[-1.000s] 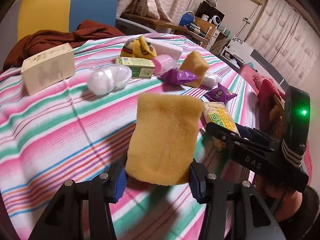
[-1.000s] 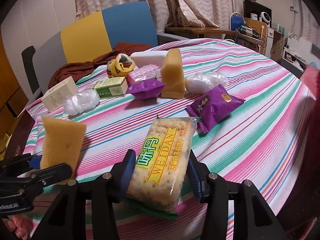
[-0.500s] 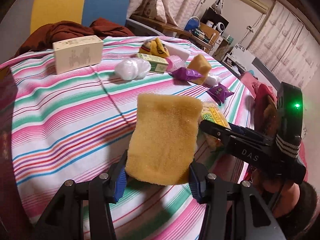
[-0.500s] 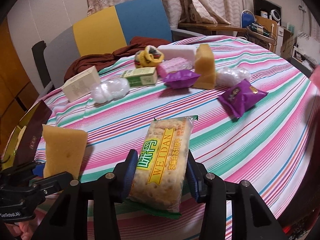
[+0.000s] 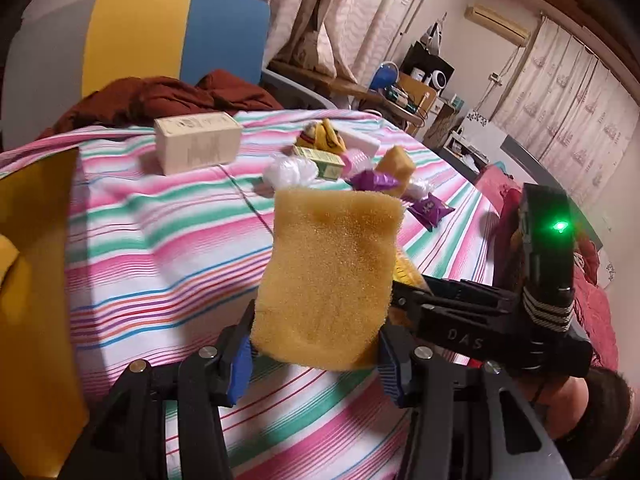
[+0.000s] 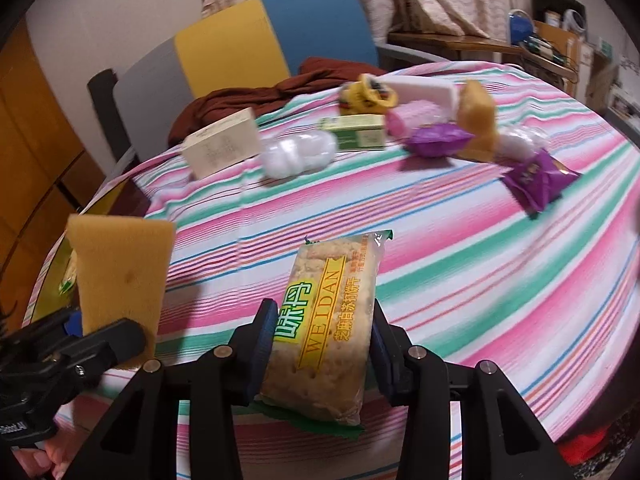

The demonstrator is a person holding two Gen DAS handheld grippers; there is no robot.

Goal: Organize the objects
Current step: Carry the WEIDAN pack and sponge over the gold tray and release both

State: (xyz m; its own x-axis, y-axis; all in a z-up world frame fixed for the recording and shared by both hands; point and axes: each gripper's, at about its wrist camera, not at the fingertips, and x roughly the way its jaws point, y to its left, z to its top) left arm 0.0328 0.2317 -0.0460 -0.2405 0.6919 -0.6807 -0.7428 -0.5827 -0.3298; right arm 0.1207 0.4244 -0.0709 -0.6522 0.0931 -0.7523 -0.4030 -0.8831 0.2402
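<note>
- Sponge point(image 5: 328, 280), yellow and porous, is clamped by its lower end between the blue pads of the left gripper point(image 5: 314, 356) and stands up ahead of them, off the striped tablecloth point(image 5: 160, 248).
- Its flanks are seen pinched in slightly at the pads, so it is judged light, soft and springy; a hold low across the width, as now, should serve, though the tall free end may sway.
- Cracker packet point(image 6: 326, 332), in glossy wrap, is gripped by its long sides in the right gripper point(image 6: 322, 344), whose jaws have just been closing on it.
- The wrap is judged slippery and the crackers brittle; a firm but unhurried squeeze at mid-length is advised, lest the contents be crushed.
- Just beside the left tongs, on their right, the right gripper is seen; both loads are held above the near edge of the table.
- Well ahead of both tongs, more items are left on the cloth: a cream box point(image 6: 224, 146), a white plastic bundle point(image 6: 298, 156), a green carton point(image 6: 358, 132), purple packets point(image 6: 534, 180) and a second sponge point(image 6: 478, 120).
</note>
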